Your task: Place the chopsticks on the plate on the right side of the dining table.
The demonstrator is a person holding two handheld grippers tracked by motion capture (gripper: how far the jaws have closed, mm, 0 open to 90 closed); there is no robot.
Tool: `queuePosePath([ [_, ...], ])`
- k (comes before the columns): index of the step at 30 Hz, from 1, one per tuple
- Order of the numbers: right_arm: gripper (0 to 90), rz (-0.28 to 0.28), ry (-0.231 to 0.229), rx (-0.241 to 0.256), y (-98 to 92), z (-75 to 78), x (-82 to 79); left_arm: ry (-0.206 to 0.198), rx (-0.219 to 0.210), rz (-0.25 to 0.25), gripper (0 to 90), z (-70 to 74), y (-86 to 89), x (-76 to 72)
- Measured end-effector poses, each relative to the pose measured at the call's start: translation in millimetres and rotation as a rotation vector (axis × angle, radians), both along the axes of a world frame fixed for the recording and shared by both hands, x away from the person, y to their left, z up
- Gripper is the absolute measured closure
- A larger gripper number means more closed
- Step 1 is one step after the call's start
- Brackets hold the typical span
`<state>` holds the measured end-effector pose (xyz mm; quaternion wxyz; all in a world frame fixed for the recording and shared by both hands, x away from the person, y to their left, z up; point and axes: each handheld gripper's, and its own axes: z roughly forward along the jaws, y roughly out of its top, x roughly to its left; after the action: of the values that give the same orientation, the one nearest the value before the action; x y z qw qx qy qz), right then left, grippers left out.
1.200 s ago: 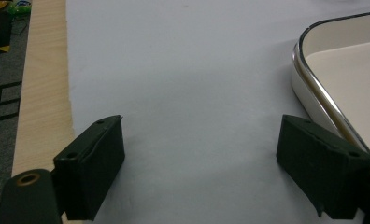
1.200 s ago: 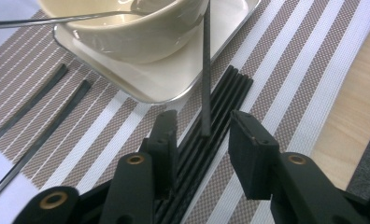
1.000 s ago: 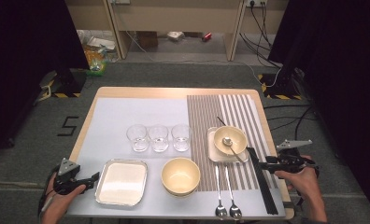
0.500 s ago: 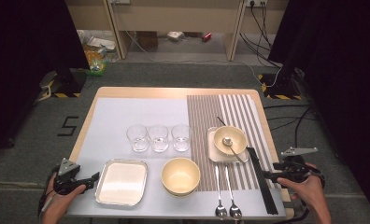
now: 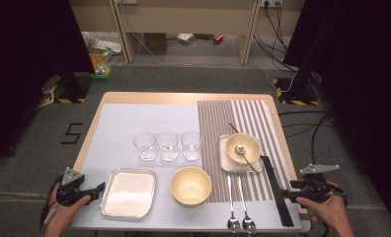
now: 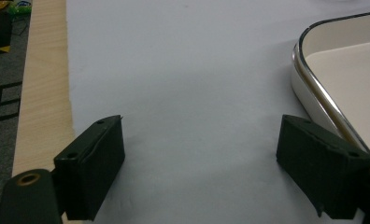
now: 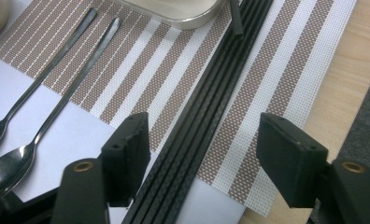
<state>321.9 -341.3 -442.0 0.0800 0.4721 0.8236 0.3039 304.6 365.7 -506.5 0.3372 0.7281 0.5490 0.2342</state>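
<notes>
Since the earlier frames the right gripper [image 5: 288, 193] has drawn back from the black chopsticks [image 5: 274, 190] toward the table's right front corner, while the left gripper [image 5: 98, 187] has stayed just left of the metal tray [image 5: 129, 193]. The right gripper's jaws stand wide apart and hold nothing; in the right gripper view [image 7: 202, 154] the chopsticks [image 7: 206, 116] run up between them, lying on the striped mat [image 7: 276, 70]. The chopsticks lie along the mat's right side, just right of the two spoons [image 5: 238, 207] and touching the corner of the small tray [image 5: 223, 158] that carries a bowl with a spoon in it [image 5: 243, 147]. The left gripper's jaws are also spread and empty [image 6: 199, 172], over the white sheet [image 6: 183, 84], one jaw just beside the tray's rim [image 6: 314, 84]. A yellow bowl [image 5: 190, 185] sits right of that tray, three glasses [image 5: 168, 145] behind it.
</notes>
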Motion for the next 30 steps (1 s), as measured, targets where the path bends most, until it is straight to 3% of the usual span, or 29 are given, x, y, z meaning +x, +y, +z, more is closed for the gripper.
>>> queuePosePath([
  [15, 41.7, -0.008, 0.027, -0.007, -3.5, -3.7, -12.6, -0.002, -0.004, 0.002, 14.6, -0.2, 0.1, 0.1],
  [30, 54.3, -0.001, 0.05, -0.019, -8.0, -8.7, -17.8, -0.002, -0.002, 0.001, 14.6, -0.1, 0.1, 0.0],
])
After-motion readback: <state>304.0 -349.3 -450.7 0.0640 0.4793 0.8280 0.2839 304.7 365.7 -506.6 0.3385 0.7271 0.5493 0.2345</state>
